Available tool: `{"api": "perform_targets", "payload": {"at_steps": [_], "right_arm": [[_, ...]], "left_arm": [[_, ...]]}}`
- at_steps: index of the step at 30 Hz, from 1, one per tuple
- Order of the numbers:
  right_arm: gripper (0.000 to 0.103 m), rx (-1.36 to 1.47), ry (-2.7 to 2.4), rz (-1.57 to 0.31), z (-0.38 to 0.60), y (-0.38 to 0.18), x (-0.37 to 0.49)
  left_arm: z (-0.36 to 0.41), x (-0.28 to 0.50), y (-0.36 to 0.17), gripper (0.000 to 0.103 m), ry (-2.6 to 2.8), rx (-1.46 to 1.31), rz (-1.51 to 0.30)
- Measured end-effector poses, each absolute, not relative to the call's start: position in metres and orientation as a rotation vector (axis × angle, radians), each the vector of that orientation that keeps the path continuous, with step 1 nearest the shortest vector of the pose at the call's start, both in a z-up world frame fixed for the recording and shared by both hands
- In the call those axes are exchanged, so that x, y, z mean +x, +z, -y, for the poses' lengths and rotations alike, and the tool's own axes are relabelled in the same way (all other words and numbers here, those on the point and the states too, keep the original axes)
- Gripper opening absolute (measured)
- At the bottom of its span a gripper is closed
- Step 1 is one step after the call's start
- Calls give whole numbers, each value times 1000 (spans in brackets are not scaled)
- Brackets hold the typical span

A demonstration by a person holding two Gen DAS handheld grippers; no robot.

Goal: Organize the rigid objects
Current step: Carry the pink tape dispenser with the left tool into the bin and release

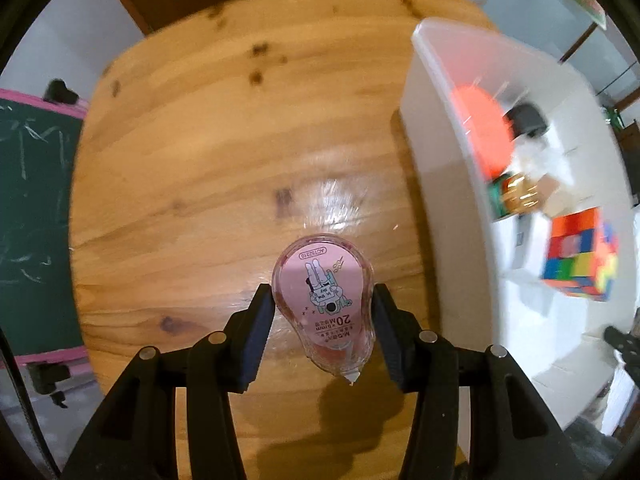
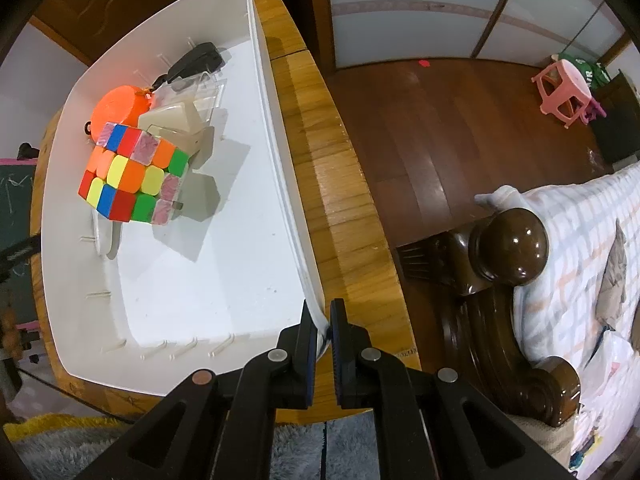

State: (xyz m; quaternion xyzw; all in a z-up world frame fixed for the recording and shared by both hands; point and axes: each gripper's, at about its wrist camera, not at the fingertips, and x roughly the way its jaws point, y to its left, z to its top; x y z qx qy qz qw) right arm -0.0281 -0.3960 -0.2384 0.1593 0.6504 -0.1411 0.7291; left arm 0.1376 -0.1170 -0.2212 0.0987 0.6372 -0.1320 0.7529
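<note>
The left hand-held gripper [image 1: 324,324] grasps the pink correction tape [image 1: 323,304] above the worktop [image 1: 200,160], left of the white bin [image 1: 440,140]; its rounded shell could slip. The right hand-held gripper [image 2: 323,344] clamps the bin's rim

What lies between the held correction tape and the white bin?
Only bare wooden table separates the correction tape, in the left gripper, from the white bin; left wrist view.
</note>
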Motion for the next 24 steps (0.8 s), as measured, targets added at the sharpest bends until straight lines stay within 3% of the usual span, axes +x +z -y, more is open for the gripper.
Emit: {"api": "perform_targets", "payload": {"at_steps": [10,24], "right_arm": [[6,381,-258,-1427,400,-239,-29],[6,282,-175,-1421,394,-236,-29]], "left_arm": [[155,106,-140,53,-414,232,-1282],[235,81,-185,53,-460,446,-1325]]}}
